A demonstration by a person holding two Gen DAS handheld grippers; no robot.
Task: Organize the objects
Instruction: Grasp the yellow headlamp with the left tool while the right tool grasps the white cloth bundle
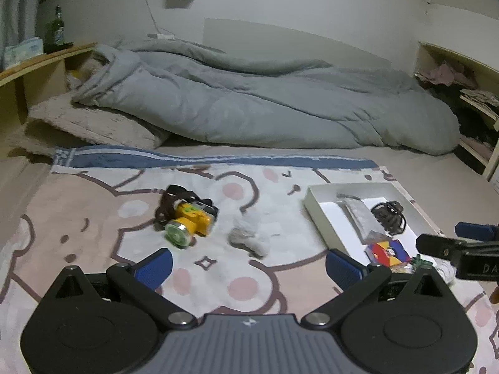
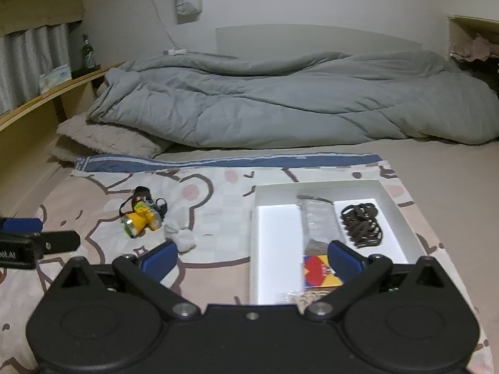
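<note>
A yellow headlamp [image 1: 188, 218] with a dark strap lies on the patterned sheet [image 1: 93, 205], ahead and left of my open, empty left gripper [image 1: 248, 266]. A crumpled grey-white cloth [image 1: 251, 238] lies just ahead of that gripper. A shallow white box [image 2: 318, 187] holds a clear packet [image 2: 319, 221], dark hair ties [image 2: 361, 222] and a colourful card [image 2: 319, 275]. My right gripper [image 2: 251, 257] is open and empty over the box's near left edge. The headlamp [image 2: 140, 218] and cloth [image 2: 184, 238] lie to its left.
A rumpled grey duvet [image 1: 249, 103] and a beige pillow [image 1: 93, 124] lie across the far bed. A wooden shelf [image 1: 37, 62] with a green bottle [image 1: 55, 31] runs along the left. Open shelving with clothes [image 1: 452, 78] stands at the right.
</note>
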